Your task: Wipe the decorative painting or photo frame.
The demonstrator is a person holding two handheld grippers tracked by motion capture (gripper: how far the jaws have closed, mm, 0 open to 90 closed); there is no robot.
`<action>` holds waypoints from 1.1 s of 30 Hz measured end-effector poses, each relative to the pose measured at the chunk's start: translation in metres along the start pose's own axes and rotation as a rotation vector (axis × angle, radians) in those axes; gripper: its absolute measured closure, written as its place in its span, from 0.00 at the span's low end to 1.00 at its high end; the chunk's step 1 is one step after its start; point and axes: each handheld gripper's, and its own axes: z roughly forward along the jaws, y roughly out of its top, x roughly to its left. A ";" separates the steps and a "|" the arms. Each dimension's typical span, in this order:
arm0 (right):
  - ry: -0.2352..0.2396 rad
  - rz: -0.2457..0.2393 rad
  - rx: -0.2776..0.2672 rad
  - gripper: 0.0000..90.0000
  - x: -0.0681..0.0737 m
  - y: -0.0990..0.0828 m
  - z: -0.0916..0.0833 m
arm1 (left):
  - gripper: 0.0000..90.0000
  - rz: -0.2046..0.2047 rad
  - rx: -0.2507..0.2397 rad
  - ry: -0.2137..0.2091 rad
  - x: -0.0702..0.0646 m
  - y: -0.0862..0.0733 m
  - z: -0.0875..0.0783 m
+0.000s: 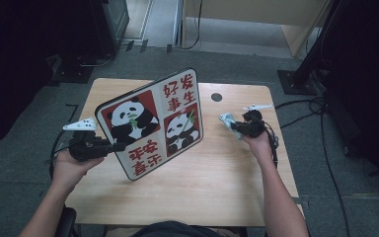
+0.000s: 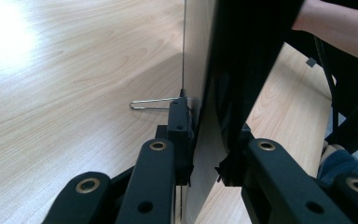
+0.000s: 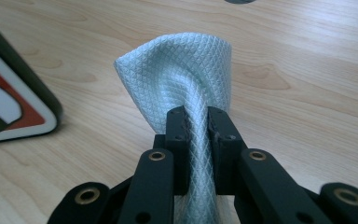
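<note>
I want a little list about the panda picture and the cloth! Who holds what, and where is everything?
Panda board: tilted up on its lower edge on the table, pictures facing the camera in the high view
Left tool: shut on the panda board's edge
Cloth: pale blue, waffle-textured, bunched
Right tool: shut on the cloth, right of the board
Table: light wood, with a dark round hole near the far edge
Wire stand: thin metal loop at the board's back

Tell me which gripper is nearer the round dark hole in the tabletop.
Right. The right gripper, clamping a pale cloth, sits just below the hole; the left gripper grips the panda board across the table.
</note>
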 end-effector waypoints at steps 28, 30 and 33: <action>0.166 -0.096 -0.078 0.90 0.050 0.041 -0.042 | 0.88 0.003 0.004 0.008 -0.011 -0.002 0.001; 0.180 -0.105 -0.080 0.90 0.052 0.045 -0.043 | 0.88 0.002 0.005 0.007 -0.011 -0.002 0.001; 0.191 -0.120 -0.084 0.90 0.057 0.052 -0.046 | 0.88 0.001 0.004 0.007 -0.011 -0.003 0.001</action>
